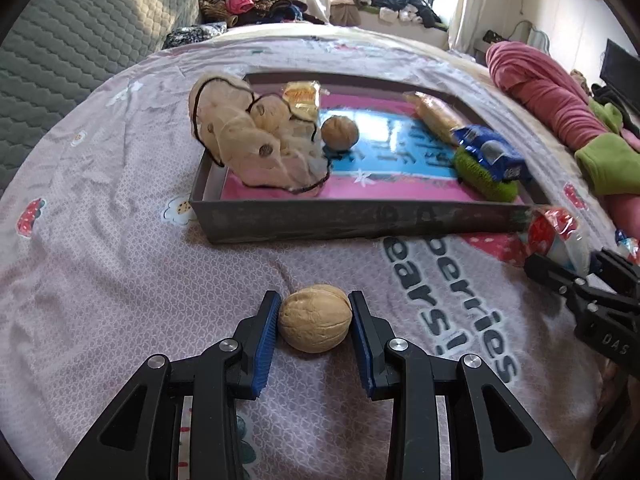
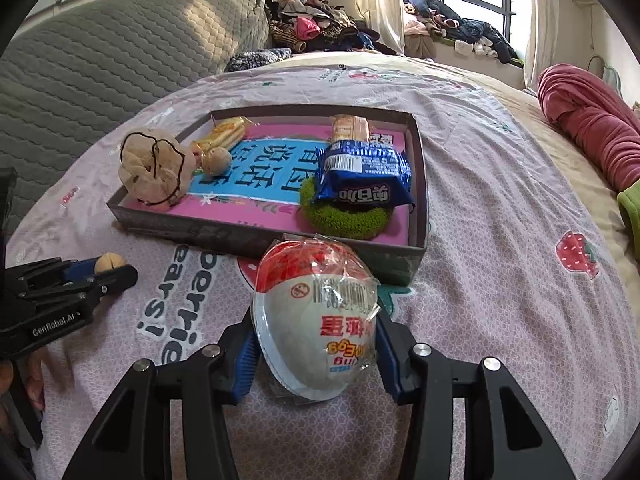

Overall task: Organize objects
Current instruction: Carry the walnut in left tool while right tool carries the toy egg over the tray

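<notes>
Both grippers are loaded on the bedsheet, just short of the box, which serves as the reference throughout.

Left gripper: jaws clamped on a walnut, one blue pad on each side. The walnut lies on the sheet in front of the box's near wall, not yet lifted.

Right gripper: jaws closed on a wrapped egg-shaped snack, its red end pointing toward the box's near wall. Whether it rests on the sheet cannot be told.

Box contents: a cream cloth item at the left end, a second walnut beside it, a blue snack packet lying on a green scrubber at the right end, and wrapped biscuits along the far wall. The middle of the floor is bare.

Assessment: the step in hand appears to be carrying both items into the box. Recommended practice:
- Raise each item clear of the near wall before moving forward.
- Hold the walnut across its widest part; it is round and could slip.
- Set down in the bare middle area, low, before opening.
- The snack's wrapper is slick; keep the grip steady.
</notes>
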{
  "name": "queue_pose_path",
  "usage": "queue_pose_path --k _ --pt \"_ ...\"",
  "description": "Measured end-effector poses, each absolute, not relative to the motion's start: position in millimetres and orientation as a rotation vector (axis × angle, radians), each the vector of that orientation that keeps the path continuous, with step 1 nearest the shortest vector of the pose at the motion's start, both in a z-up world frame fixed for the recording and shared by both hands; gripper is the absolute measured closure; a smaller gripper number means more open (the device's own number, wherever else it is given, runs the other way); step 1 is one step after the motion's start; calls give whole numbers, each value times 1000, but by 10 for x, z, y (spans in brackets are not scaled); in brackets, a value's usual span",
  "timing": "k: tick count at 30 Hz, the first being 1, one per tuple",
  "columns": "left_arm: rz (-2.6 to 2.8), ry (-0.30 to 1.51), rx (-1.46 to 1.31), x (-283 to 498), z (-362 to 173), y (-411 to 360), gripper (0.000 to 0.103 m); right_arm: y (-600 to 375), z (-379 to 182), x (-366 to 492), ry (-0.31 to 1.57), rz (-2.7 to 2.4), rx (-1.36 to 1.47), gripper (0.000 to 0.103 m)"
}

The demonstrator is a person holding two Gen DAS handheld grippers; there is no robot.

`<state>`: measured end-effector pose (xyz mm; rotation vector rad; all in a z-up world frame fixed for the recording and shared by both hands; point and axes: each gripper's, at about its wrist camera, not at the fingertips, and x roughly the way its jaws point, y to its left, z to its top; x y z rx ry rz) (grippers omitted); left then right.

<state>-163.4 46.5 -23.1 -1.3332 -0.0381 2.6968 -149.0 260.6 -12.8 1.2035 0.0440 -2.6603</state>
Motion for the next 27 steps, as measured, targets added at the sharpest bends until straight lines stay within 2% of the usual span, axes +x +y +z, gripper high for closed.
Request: queue_pose_path --k 14,27 --pt "2708 -18 -1264 -1520 62 533 68 2552 59 -1404 18 -2663 1138 53" --pt "2766 4 -1167 -1468 666 531 68 2482 680 -1316 23 -2712 1029 53"
